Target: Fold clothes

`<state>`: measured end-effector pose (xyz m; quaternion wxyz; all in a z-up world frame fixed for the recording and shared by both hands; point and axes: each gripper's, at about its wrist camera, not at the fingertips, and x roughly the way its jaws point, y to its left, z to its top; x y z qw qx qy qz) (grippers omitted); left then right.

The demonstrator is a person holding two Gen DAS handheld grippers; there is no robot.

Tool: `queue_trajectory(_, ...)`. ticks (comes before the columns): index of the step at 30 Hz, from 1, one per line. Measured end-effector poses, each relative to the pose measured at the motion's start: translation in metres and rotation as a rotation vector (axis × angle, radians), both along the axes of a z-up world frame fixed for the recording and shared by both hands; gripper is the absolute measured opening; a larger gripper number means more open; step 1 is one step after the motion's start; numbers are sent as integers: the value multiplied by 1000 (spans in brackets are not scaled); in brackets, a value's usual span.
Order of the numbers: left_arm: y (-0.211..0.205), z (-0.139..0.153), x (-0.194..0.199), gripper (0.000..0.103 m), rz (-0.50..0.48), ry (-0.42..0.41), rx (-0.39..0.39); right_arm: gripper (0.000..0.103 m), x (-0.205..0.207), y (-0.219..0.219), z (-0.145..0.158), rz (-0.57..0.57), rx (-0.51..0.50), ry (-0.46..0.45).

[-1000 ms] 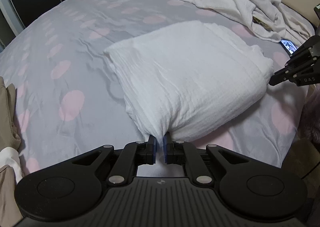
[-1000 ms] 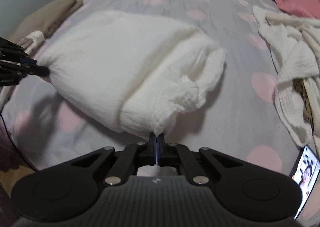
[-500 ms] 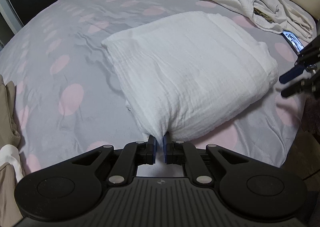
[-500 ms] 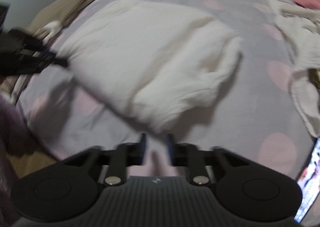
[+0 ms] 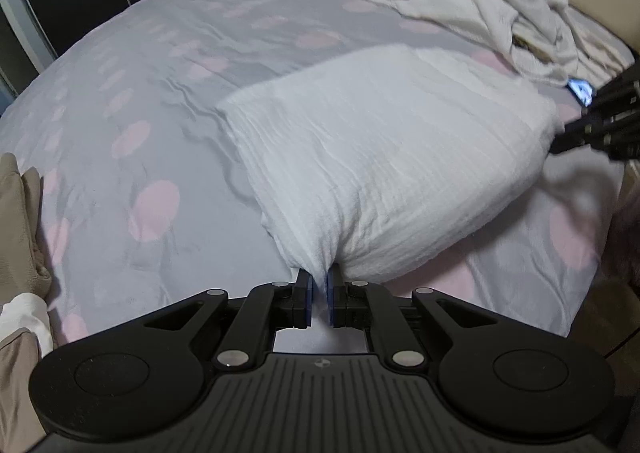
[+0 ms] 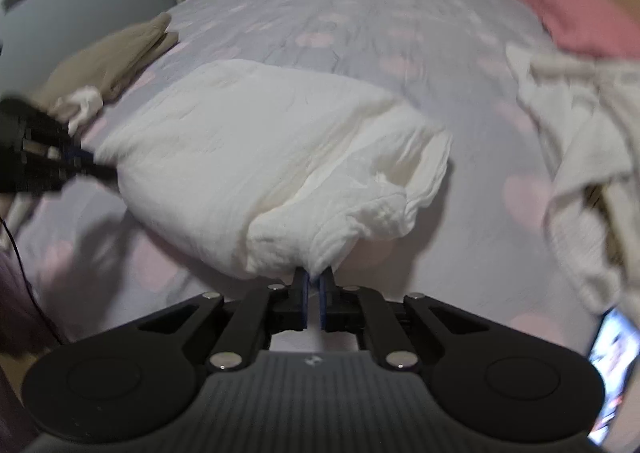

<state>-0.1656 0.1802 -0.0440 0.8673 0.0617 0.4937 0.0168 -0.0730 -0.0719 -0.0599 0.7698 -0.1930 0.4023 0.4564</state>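
Since half a second ago the right gripper (image 6: 313, 285), which then stood open and free of the cloth, has closed again on the near corner of the white garment (image 6: 256, 149). The left gripper (image 5: 318, 285) stays pinched on the other near corner, at six o'clock in its view. Probably both corners are held so that the folded garment, lying on the bed (image 5: 132, 101), can be lifted evenly.
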Motion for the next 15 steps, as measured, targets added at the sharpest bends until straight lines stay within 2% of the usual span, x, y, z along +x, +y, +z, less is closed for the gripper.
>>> queue_trajectory(6, -1, -8, 2, 5, -16, 30, 12, 3, 0, 5, -28, 49, -150, -15)
queue_trajectory(8, -1, -13, 0, 5, -16, 40, 100, 0, -2, 6, -38, 58, -241, -96)
queue_trajectory(9, 3, -14, 0, 5, -5, 43, 85, 0, 2, 1, -40, 47, -253, -107)
queue_trajectory(12, 4, -13, -1, 5, -11, 37, 45, 0, 20, -14, -38, -14, -189, -14)
queue_trajectory(14, 3, -13, -1, 5, -16, 38, 32, 0, 20, -16, -34, -17, -156, -12)
queue_trajectory(15, 1, -13, -1, 5, -20, 40, 34, 5, 19, -15, -32, -13, -138, -5)
